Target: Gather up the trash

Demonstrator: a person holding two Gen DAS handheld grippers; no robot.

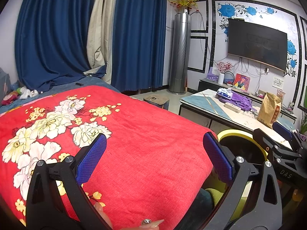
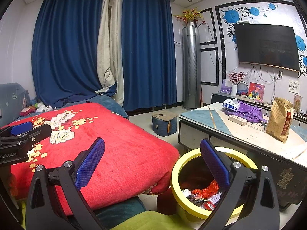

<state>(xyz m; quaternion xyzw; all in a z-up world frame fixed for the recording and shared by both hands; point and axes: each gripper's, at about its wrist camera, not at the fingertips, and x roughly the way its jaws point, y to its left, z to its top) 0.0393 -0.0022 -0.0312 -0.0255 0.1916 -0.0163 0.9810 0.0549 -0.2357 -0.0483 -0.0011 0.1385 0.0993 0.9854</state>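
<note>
A yellow trash bin (image 2: 178, 174) stands on the floor between the red floral blanket (image 2: 115, 145) and the low table (image 2: 239, 134). It holds red and white wrappers (image 2: 205, 193). My right gripper (image 2: 152, 159) is open and empty, just above and left of the bin's rim. My left gripper (image 1: 154, 153) is open and empty over the red blanket (image 1: 134, 126). The bin's yellow rim (image 1: 238, 134) shows to its right. The right gripper (image 1: 282, 134) is seen at the right edge of the left wrist view; the left gripper (image 2: 21, 130) is seen at the left edge of the right wrist view.
The low table carries a brown paper bag (image 2: 281, 120), a purple bag (image 2: 247, 111), a tissue pack (image 2: 231, 103) and a power strip (image 2: 238, 119). A blue stool (image 2: 164, 122) stands on the floor. Toys (image 2: 36, 107) lie by the blue curtains (image 2: 63, 48).
</note>
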